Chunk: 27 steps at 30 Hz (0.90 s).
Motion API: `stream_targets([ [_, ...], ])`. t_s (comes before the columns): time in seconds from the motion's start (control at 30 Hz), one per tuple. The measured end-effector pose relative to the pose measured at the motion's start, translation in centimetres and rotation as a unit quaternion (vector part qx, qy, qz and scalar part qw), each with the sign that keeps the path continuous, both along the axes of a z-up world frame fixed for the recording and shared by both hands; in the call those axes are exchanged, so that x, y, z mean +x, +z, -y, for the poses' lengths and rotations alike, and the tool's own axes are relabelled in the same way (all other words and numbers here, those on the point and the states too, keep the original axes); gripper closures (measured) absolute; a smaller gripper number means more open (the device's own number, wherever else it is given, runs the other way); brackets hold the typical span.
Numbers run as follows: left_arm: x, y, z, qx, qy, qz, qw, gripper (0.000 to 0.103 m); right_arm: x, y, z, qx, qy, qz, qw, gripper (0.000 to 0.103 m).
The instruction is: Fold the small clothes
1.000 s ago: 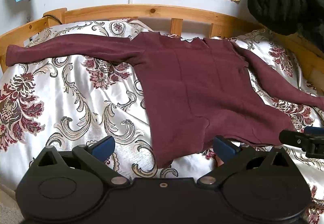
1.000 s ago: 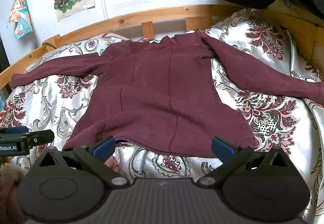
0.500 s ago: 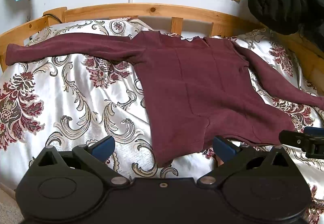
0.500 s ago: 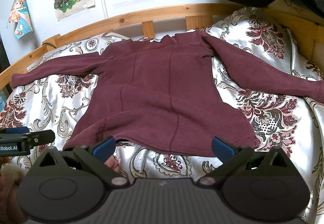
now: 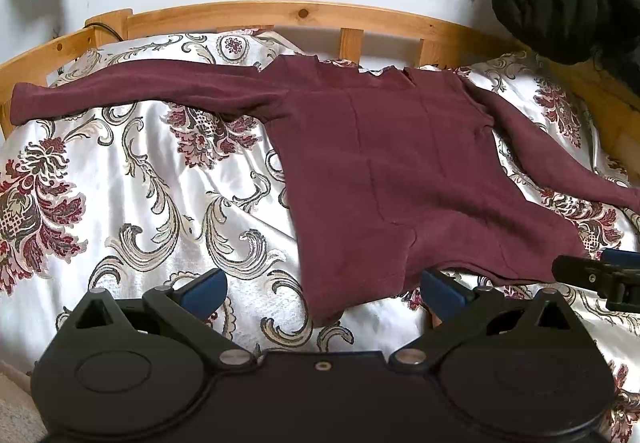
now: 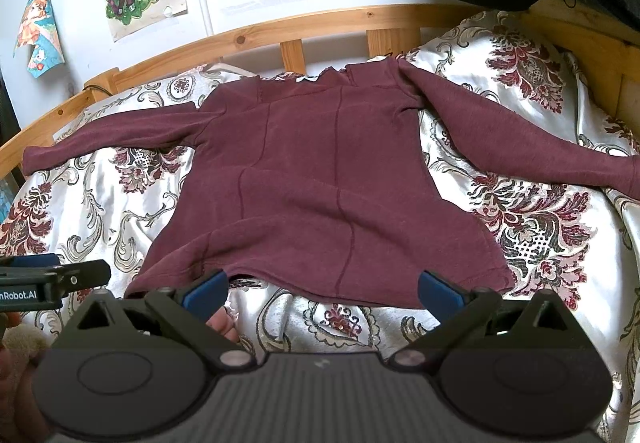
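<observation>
Lying flat on the bedspread, the maroon shirt has sleeves spread; left gripper & right gripper hover near its hem, jaws wide apart, empty.

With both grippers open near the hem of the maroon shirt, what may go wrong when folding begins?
1. The bedspread is glossy and wrinkled, so a pinch at the maroon shirt hem may also catch it.
2. The sleeves lie spread wide; the far cuffs may be hard to reach.
3. The left gripper and right gripper are close and may collide.
</observation>
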<state>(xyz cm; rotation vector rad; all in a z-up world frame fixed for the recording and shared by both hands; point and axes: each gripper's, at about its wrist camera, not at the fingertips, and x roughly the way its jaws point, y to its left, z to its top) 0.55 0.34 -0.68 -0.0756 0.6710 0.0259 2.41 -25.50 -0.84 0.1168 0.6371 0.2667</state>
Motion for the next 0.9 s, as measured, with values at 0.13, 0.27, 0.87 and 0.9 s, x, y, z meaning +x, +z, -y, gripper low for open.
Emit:
stream_targets([
  [0.13, 0.1, 0.0, 0.0, 0.000, 0.000, -0.004, 1.0000, 0.001, 0.0, -0.2, -0.1, 0.002, 0.000, -0.004, 1.000, 0.000],
  [0.27, 0.2, -0.2, 0.0, -0.001, 0.000, -0.009, 1.0000, 0.001, 0.2, -0.4, 0.1, 0.005, -0.007, -0.007, 1.000, 0.000],
  [0.87, 7.9, 3.0, -1.3, 0.038, -0.065, -0.030, 0.9967, 0.001, 3.4, -0.7, 8.5, -0.002, -0.154, 0.036, 0.987, 0.000],
  [0.9, 8.9, 3.2, -1.3, 0.040, -0.074, -0.033, 0.9959, 0.001, 3.6, -0.5, 9.5, 0.000, -0.176, 0.041, 0.983, 0.000],
])
